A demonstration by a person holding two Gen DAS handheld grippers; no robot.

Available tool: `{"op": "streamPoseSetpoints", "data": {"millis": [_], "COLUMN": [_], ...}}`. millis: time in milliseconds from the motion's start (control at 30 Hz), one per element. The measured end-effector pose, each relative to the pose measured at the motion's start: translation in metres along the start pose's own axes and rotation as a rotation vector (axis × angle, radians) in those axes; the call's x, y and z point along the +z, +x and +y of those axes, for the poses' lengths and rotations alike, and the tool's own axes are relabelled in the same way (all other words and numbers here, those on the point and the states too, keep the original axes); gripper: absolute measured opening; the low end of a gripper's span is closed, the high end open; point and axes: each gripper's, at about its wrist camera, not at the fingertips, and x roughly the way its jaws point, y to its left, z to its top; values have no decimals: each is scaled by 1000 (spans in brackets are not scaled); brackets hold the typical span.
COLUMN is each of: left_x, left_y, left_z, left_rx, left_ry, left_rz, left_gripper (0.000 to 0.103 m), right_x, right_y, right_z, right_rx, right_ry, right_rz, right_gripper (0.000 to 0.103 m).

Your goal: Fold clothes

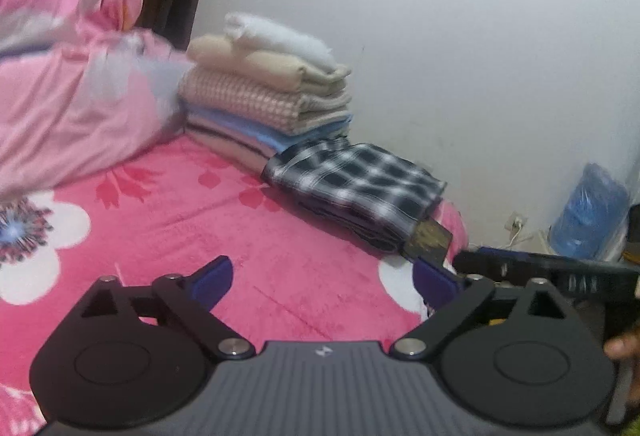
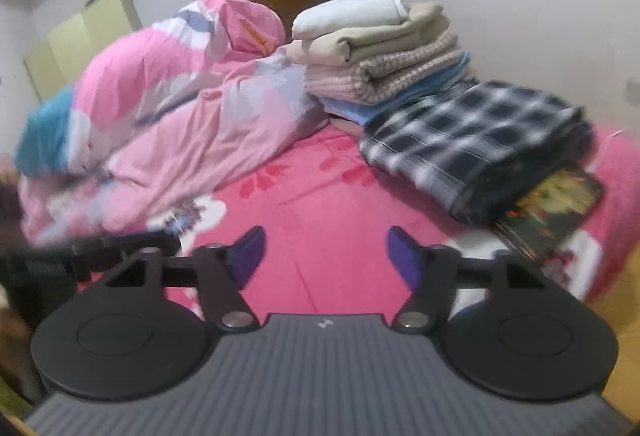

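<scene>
Claws [image 1: 324,286] [image 2: 324,256] agape over pink bedspread [image 1: 248,236]; no legible writing anywhere.

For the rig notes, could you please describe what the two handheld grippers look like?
Both match: the left gripper and right gripper each have blue-purple fingertips on black linkage arms with silver pivot bolts, two round black discs, and a ribbed grey body bearing a small white logo.

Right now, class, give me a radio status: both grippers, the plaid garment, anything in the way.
Left gripper open, empty. Right gripper open, empty. Plaid garment lies folded beside the folded stack. Pink sheet ahead bare; crumpled quilt off to one side.
</scene>
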Motion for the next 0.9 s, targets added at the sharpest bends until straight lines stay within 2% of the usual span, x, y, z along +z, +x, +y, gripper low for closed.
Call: {"op": "streamPoseSetpoints", "data": {"millis": [67, 233, 367, 567, 767, 900], "left_x": [-8, -25, -30, -27, -24, -22], "left_y": [-13, -32, -41, -40, -34, -27], "left_z": [-11, -29, -34, -33, -48, -61], "left_rx": [9, 52, 106, 244, 289, 294], "left_ry": [27, 47, 55, 63, 151, 197], "left_rz": [-12, -20, -22, -30, -51, -68], "left_gripper": [103, 103, 103, 103, 103, 103], "right_x": [-16, -40, -51, -56, -54, -50], "right_y": [-14, -31, -38, -38, -40, -36], "right_z": [17, 35, 44, 55, 55, 56], "right_rx": [-88, -245, -362, -462, -518, -580], "right_ry": [-32, -9, 0, -29, -32, -29], "right_rz": [-14, -30, -30, -20, -45, -50], "right_gripper": [87, 97, 100, 102, 102, 102]}}
